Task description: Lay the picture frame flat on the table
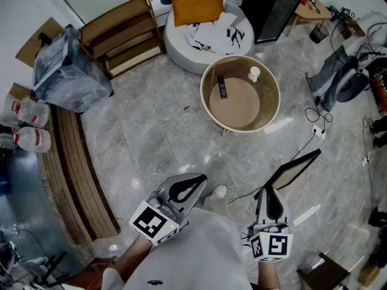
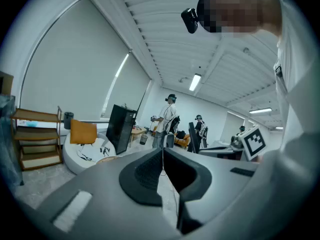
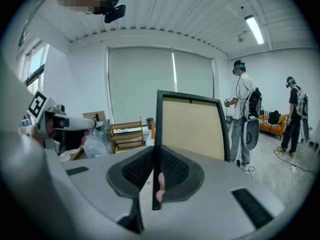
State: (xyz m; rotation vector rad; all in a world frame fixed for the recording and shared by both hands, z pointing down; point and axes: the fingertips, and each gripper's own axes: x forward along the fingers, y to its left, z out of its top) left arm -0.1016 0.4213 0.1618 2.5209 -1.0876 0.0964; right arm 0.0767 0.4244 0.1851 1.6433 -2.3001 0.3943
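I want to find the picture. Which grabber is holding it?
The right gripper: its jaws are shut on the picture frame's edge. The left gripper is shut too, with nothing between its jaws.

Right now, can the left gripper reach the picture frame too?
Probably yes. The left gripper is near the picture frame held by the right gripper, with nothing between them, though its jaws are shut and must open first.

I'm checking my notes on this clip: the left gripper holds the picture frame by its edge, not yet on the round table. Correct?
No, it is the right gripper that holds the picture frame by its edge. The right gripper view shows its jaws shut on the black border. The frame is indeed not yet on the round table.
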